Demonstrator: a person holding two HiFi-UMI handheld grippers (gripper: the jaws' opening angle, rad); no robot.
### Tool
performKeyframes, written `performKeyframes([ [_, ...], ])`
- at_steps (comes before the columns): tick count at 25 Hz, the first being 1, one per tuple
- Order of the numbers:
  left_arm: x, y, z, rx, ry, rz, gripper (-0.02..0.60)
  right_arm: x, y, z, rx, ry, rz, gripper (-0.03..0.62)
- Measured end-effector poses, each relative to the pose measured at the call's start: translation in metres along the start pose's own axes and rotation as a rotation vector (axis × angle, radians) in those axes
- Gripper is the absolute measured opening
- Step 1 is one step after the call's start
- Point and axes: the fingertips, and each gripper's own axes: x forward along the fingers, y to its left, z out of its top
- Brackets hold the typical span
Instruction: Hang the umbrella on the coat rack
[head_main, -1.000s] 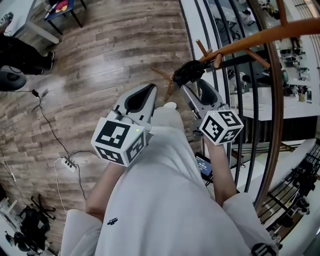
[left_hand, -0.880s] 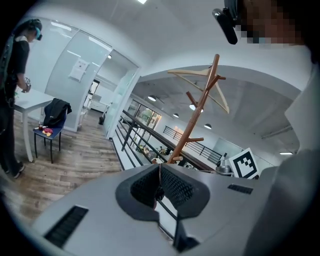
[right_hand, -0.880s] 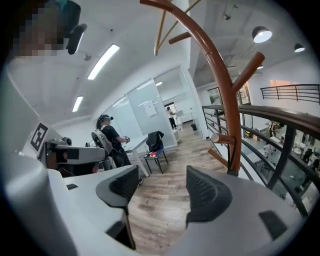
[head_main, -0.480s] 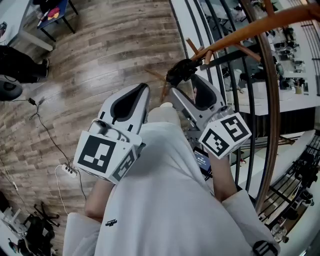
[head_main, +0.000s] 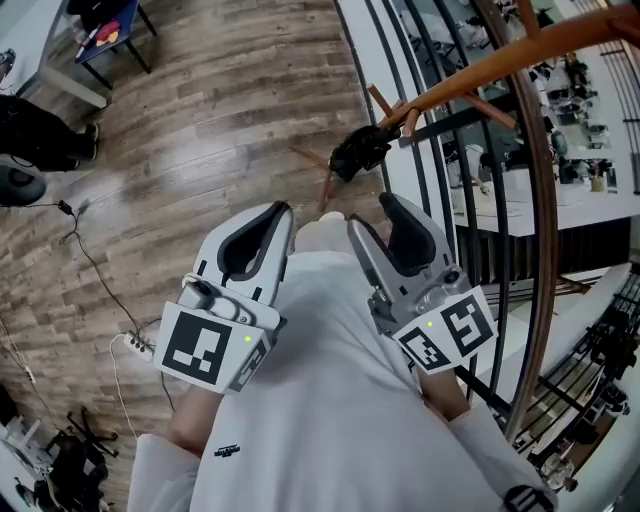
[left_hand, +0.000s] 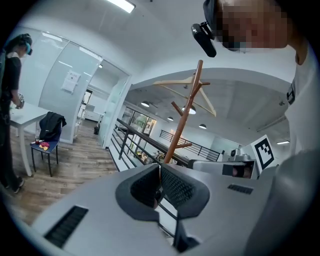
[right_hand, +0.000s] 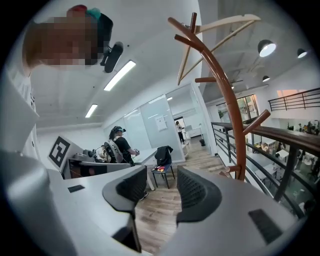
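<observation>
Right jaws: the right gripper (right_hand: 161, 184) is released, its 2 pads apart with only distant floor showing through the gap. They have just been closing partway on nothing, which reads as relaxing after a let-go, not as a grab.
Left jaws: the left gripper (left_hand: 159, 183) is clenched, its 2 ribbed pads meeting, and nothing can be seen held between them. It looks idle, kept out of the way.
Both grippers: in the head view they sit low in the frame, close to the person's white shirt (head_main: 330, 400) and well apart from the rack, probably so as not to knock what hangs there.
Umbrella: the umbrella (head_main: 358, 150) is a black folded bundle in the upper middle of the head view. It hangs at a short peg (head_main: 408, 118) low on the rack, with neither gripper touching it (how it catches the peg is too small to tell).
Coat rack: the coat rack (head_main: 480, 68) is a curved orange-brown pole running to the upper right corner, just beside the black railing (head_main: 440, 200).
Task stage: judged from this, the hanging is done, since the umbrella's weight seems to rest on the rack alone.
Risk: a shallow catch on that short, angled peg could let it slip to the wood floor (head_main: 200, 120).
</observation>
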Motion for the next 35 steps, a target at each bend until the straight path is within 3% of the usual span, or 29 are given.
performKeyframes([
  [4,-0.001,-0.007,-0.02,0.024,0.028,-0.033,0.028,-0.012,0.001,-0.01,-0.046,-0.062,-0.079,0.112],
  [7,-0.002,-0.009,-0.026,0.026,0.018,-0.028,0.028,-0.014,0.009,-0.019,-0.077,-0.06,-0.086,0.092],
  [11,-0.008,-0.01,-0.036,0.031,0.058,-0.037,0.028,-0.007,0.027,-0.028,-0.106,-0.03,-0.033,0.089],
  [17,-0.004,-0.01,-0.027,0.001,0.006,-0.019,0.028,0.002,0.04,-0.036,-0.099,-0.002,0.026,0.06],
  [35,-0.008,-0.007,-0.032,-0.007,0.022,-0.004,0.028,0.007,0.046,-0.045,-0.089,0.024,0.039,0.052],
])
